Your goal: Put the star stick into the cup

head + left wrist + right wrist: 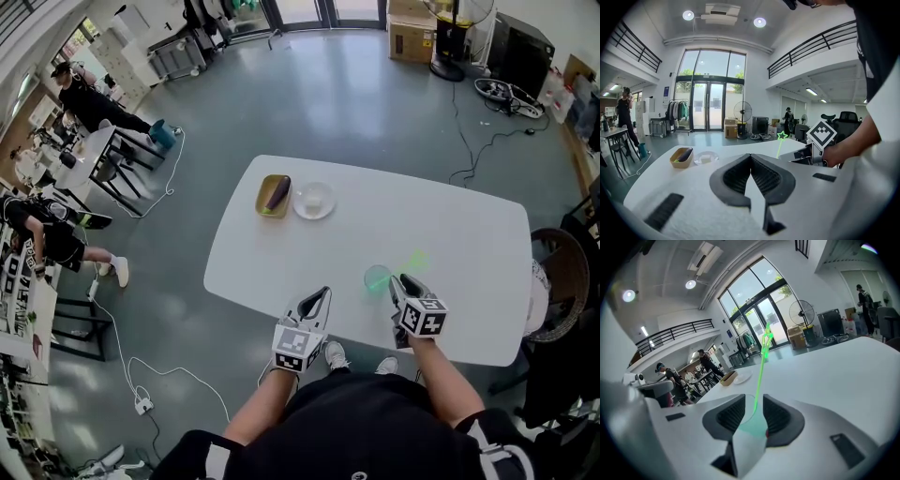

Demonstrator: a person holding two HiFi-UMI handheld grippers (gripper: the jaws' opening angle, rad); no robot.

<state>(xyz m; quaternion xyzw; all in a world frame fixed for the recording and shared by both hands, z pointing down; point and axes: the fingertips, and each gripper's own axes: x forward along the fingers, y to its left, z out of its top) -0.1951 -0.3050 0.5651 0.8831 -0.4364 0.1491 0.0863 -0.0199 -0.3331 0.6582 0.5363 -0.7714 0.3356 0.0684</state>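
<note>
A thin green star stick [412,261] leans out of a clear green cup [378,277] near the front edge of the white table [469,234]. In the right gripper view the star stick [759,371] rises from the cup [752,425] straight through the gap of my right gripper [753,401]. The jaws stand open, with space on both sides of the stick. In the head view the right gripper [401,281] sits just right of the cup. My left gripper [322,295] hovers left of the cup, its jaw tips together and empty. The left gripper [751,157] view also catches the star stick [780,143].
At the table's far left lie a small wooden tray [262,203] holding a dark long thing and a clear dish [313,201]. A round chair [562,281] stands off the table's right end. People sit at desks [94,150] far left.
</note>
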